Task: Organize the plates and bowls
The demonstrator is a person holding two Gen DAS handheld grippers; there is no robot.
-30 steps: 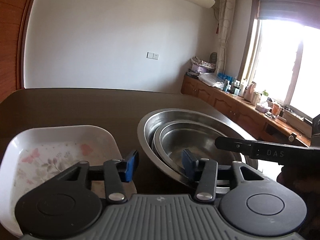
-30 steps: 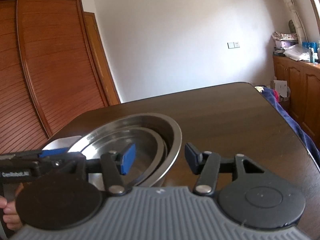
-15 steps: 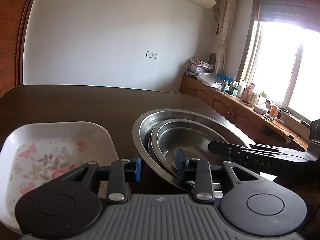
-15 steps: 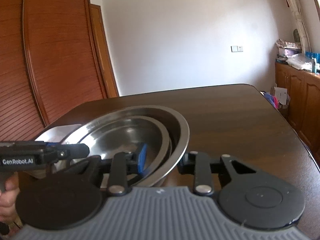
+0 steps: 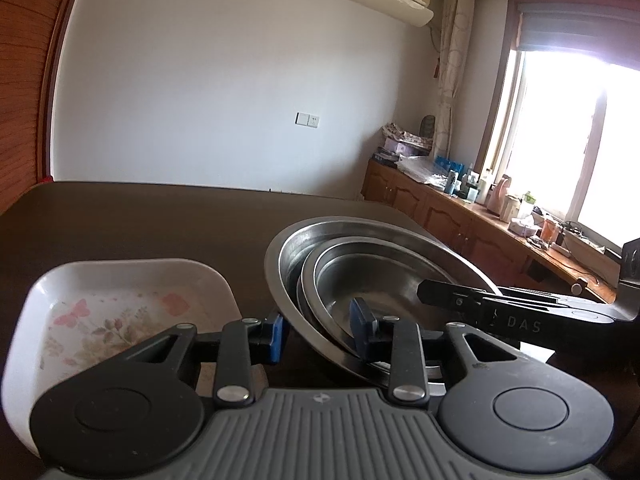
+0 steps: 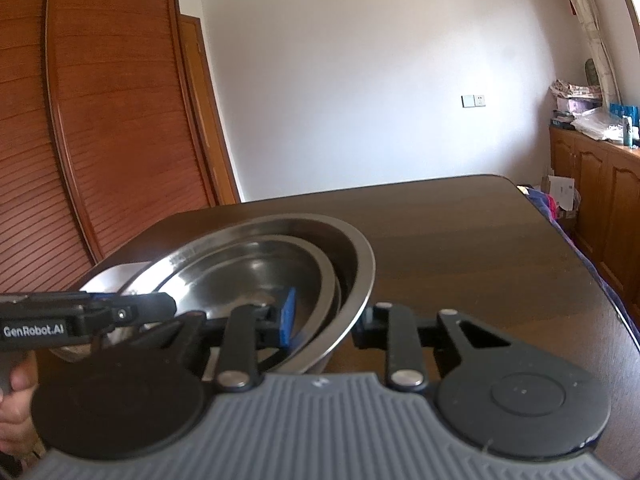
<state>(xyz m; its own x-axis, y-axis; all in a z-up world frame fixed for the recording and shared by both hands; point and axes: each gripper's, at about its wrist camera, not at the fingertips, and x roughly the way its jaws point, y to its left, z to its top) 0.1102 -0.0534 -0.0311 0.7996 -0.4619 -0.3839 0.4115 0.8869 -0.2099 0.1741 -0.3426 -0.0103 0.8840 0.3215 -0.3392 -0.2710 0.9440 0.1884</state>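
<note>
**Both hand-held grippers clamp the nested steel bowls**

Left hand-held gripper (image 5: pixel 316 330) has just closed its blue pads across the near rim of the nested steel bowls (image 5: pixel 360 276); right hand-held gripper (image 6: pixel 326 320) has just closed on the opposite rim. Stiff, smooth and probably slippery (thin metal), the stack is best held by its flared rims. It sits on the dark tabletop (image 5: pixel 160 224), beside a white floral square plate (image 5: pixel 120 296).

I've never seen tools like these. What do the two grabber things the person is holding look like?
Each is black plastic with a grey ribbed base, two round black discs, silver rivets and blue pads on its fingers. Seen side-on, the left gripper reads "GenRobot.AI", the right gripper "DAS".
</note>
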